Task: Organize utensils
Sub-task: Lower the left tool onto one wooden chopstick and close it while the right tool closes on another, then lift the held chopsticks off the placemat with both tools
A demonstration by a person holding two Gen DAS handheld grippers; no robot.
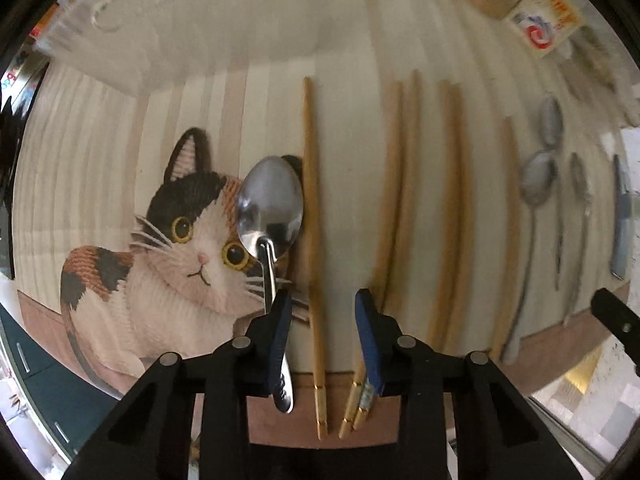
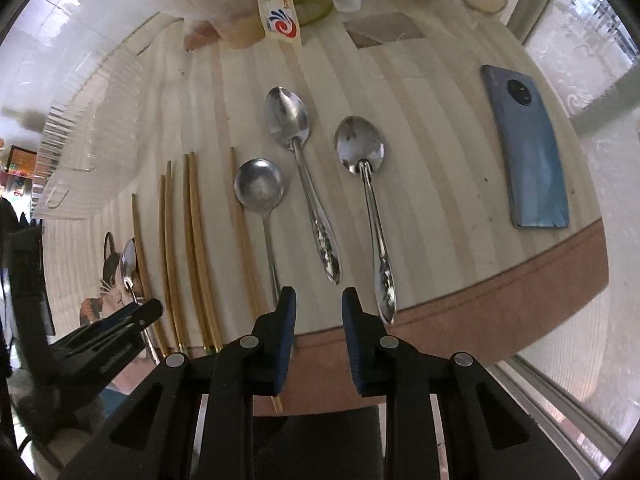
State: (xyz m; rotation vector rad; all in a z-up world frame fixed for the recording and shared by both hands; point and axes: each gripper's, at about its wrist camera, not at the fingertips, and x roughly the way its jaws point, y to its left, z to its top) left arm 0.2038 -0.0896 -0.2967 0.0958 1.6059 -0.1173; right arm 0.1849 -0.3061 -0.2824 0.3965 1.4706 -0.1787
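While both tools hang over the near edge of the striped cloth (image 2: 500, 304), nothing is gripped yet. The left gripper (image 1: 322, 300) has its jaws apart, with a single chopstick (image 1: 310, 200) running between them untouched. A spoon's handle passes just beside its left finger (image 1: 280, 320). The right gripper (image 2: 318, 296) also stands apart by a narrow gap, empty, over the brown border near the spoon handles.

Beyond the fingers the utensils lie side by side, handles toward the near edge. The lone spoon (image 1: 269, 200) rests on the cat picture (image 1: 180, 248) at the left end. Next come the single chopstick, two pairs of chopsticks (image 1: 394, 200) (image 1: 452, 200) and another single one (image 1: 510, 220). Then follow a round spoon (image 2: 259, 190), a patterned spoon (image 2: 288, 120) and a third spoon (image 2: 359, 144). A phone (image 2: 528, 152) lies toward the right edge.

Further off, at the far left corner, a clear ribbed container (image 2: 92, 128) appears to hold no utensils. Jars (image 2: 224, 8) crowd the far edge.

I judge the work barely begun. The pieces are lined up, but one spoon sits apart from its kind. If the container is the goal, everything remains to be moved.
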